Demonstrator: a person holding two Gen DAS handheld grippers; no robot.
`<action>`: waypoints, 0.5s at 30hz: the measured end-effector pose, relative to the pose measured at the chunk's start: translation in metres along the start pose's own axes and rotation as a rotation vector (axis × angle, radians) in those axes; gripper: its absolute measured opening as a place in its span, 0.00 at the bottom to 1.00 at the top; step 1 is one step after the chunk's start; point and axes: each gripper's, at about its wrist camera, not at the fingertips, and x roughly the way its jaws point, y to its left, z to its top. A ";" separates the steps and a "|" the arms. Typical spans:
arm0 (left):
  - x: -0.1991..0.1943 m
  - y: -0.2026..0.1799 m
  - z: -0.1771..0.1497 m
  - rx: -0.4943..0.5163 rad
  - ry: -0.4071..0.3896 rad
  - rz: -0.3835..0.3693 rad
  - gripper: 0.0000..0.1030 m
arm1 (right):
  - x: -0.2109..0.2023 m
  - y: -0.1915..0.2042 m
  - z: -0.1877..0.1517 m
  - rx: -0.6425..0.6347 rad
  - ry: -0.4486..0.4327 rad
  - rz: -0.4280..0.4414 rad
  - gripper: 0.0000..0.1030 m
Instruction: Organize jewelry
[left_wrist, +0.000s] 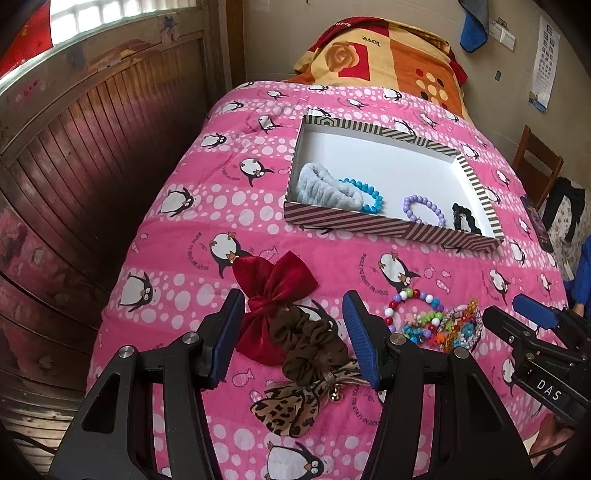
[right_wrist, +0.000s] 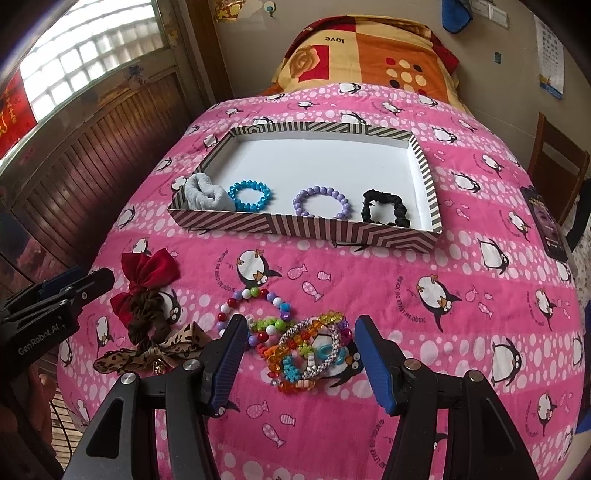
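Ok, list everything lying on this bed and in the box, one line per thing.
Striped cardboard box: one, brown-white, mid-bed.
Fluffy headband: one, pale grey, box's left end.
Blue bead bracelet: one, beside the headband.
Lilac bead bracelet: one, box middle.
Black scrunchie: one, box right.
Velvet bow: one, dark red, on the penguin quilt.
Brown scrunchie: one, overlapping the bow.
Leopard-print bow: one, nearest.
Multicolour bead bracelets: tangled pile, count unclear.
Left fingers: open, astride the scrunchie.
Right fingers: open, astride the pile.

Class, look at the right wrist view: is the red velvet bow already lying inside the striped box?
No. The red velvet bow lies on the pink penguin blanket, nearer the camera than the striped box.
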 end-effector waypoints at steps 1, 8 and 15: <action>0.000 0.001 0.001 -0.003 0.000 0.000 0.53 | 0.001 0.000 0.001 0.000 0.002 0.001 0.56; -0.002 0.011 0.009 -0.022 -0.007 -0.007 0.53 | 0.004 0.001 0.011 -0.003 -0.003 0.008 0.56; -0.001 0.044 0.010 -0.086 0.018 -0.008 0.53 | 0.004 -0.011 0.017 0.015 -0.008 -0.007 0.56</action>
